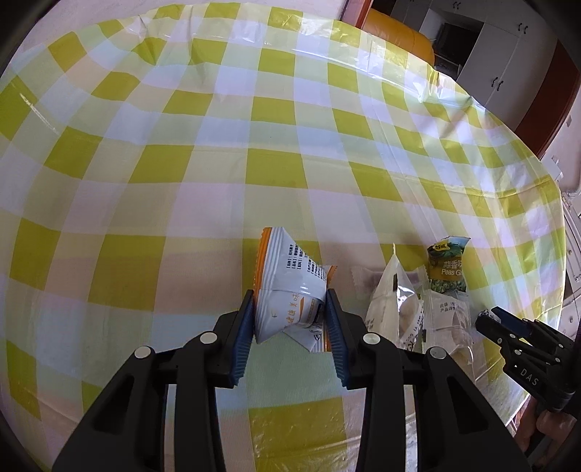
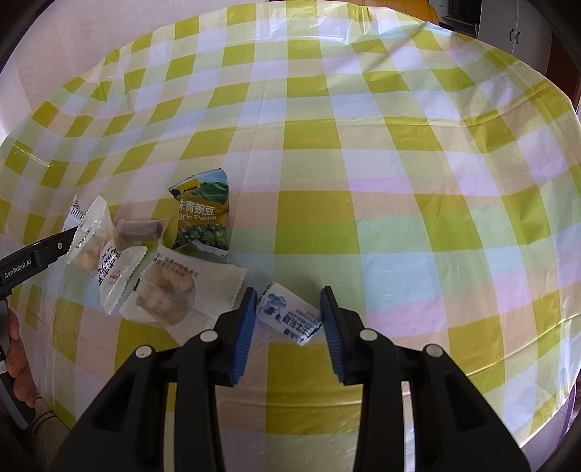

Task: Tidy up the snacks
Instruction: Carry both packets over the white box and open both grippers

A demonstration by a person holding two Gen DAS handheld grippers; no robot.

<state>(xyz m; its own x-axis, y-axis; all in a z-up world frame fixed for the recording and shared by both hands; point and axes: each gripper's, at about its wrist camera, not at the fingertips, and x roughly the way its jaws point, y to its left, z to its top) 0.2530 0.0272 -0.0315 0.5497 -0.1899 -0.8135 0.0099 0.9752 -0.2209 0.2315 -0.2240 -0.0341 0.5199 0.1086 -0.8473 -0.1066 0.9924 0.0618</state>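
Observation:
My left gripper [image 1: 290, 294] is shut on a white-and-orange snack packet [image 1: 287, 268], crumpling it between the blue pads just above the checked tablecloth [image 1: 254, 145]. My right gripper [image 2: 288, 290] is shut on a small white-and-blue packet [image 2: 288, 314], and both pads touch its ends. A green pea packet [image 2: 201, 214] lies flat to the left of it. Beside that lies a heap of white and clear packets [image 2: 170, 294] with a purple bar [image 2: 139, 228] behind it. In the left wrist view the heap [image 1: 399, 305] lies to the right, with the right gripper [image 1: 497, 316] beyond it.
The yellow-green checked plastic cloth covers a round table whose edge curves along the right [image 2: 526, 345]. An orange chair [image 1: 395, 32] and white cabinets [image 1: 501, 54] stand beyond the far side. A hand [image 2: 18, 363] holds the left gripper's handle at the near left edge.

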